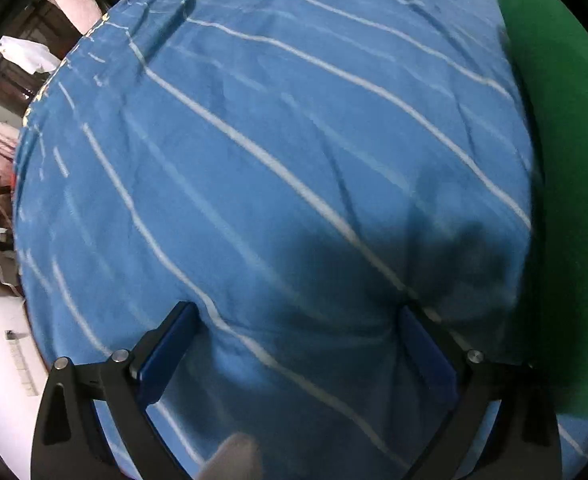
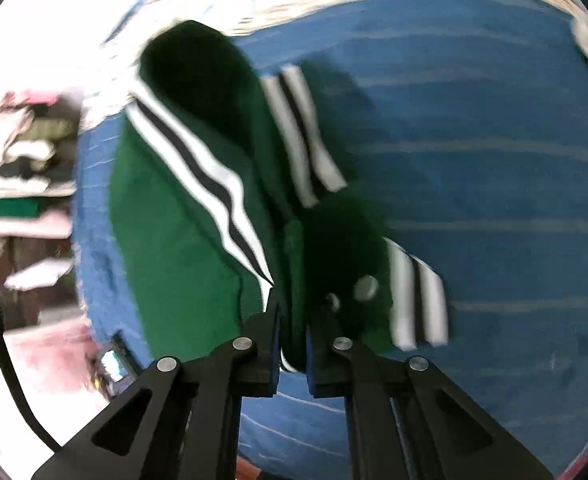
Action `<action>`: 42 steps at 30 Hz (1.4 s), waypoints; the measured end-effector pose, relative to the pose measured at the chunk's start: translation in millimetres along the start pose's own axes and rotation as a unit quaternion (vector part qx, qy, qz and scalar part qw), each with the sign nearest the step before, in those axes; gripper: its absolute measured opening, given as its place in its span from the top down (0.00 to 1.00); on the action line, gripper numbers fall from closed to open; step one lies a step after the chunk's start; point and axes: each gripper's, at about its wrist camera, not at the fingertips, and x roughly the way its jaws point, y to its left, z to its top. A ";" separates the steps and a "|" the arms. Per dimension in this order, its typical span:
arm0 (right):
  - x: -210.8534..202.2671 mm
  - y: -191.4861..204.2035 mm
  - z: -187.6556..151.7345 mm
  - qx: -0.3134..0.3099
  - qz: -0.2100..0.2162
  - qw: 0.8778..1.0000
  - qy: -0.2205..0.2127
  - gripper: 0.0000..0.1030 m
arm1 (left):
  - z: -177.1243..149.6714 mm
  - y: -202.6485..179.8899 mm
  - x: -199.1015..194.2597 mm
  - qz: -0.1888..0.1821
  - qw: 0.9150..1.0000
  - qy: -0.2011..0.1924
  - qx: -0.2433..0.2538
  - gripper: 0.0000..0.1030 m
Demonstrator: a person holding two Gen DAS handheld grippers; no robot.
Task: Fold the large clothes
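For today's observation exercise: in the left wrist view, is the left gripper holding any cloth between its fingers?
No. The left gripper stands wide open over the blue striped sheet, its fingers apart, with no fabric pinched between them.

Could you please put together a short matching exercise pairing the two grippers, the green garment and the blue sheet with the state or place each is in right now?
Column one:
1. left gripper
2. right gripper
3. green garment
4. blue striped sheet

Column two:
A. lies under the garment, spread over the surface
B. fingers wide apart, nothing between them
C. has white and black stripes, pinched at one edge
D. fingers closed on green fabric

Pairs: 1-B, 2-D, 3-C, 4-A
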 end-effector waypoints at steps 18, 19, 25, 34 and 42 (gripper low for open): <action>7.5 53.9 121.8 -0.059 0.148 0.986 -0.051 0.40 | 67.1 -4.6 -116.7 0.019 0.991 -0.130 0.004 0.00; 21.6 53.8 130.9 -0.052 0.166 0.984 -0.029 0.41 | 71.4 -21.2 -123.8 0.008 0.990 -0.141 0.010 0.00; 27.0 59.6 136.3 -0.050 0.179 0.982 -0.027 0.98 | 102.5 -72.6 -126.6 -0.027 0.983 -0.168 0.062 0.00; 55.7 29.1 148.3 0.038 0.114 0.993 0.017 0.94 | 111.7 -113.3 -85.7 -0.007 0.987 -0.123 0.107 0.00; -9.5 -8.0 74.3 0.010 0.104 0.994 0.036 0.45 | 86.4 -75.2 -112.9 -0.019 0.990 -0.123 0.070 0.00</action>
